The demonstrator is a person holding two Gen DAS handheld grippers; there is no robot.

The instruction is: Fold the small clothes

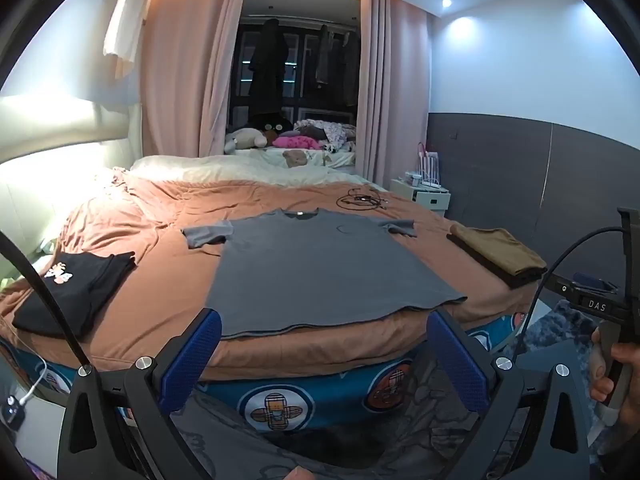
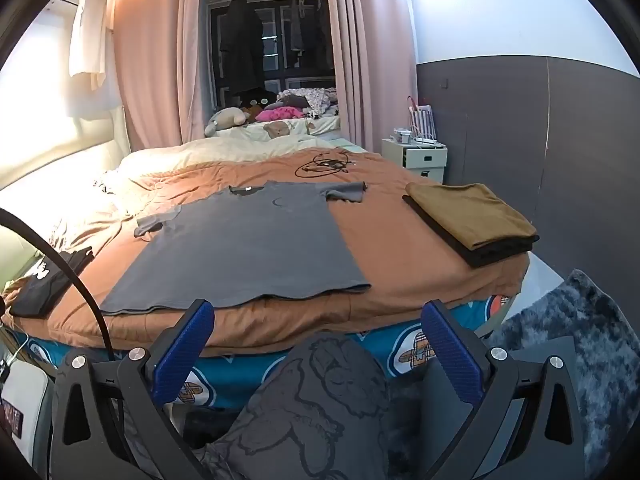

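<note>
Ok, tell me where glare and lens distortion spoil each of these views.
Left wrist view: the headboard wall is washed out by lamp glare and the bed edge bows. Right wrist view: the same glare whitens the pillows; black corners ring both frames.

A home bedroom: wide bed [image 1: 168,280], pink curtains [image 1: 176,72], probably plush toys [image 1: 244,140].

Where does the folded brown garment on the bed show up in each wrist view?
Left wrist: folded brown garment at right, on the bed's right edge.
Right wrist: folded brown garment right of centre, larger.
Shared landmark: the spread grey T-shirt lies to its left in both.
</note>
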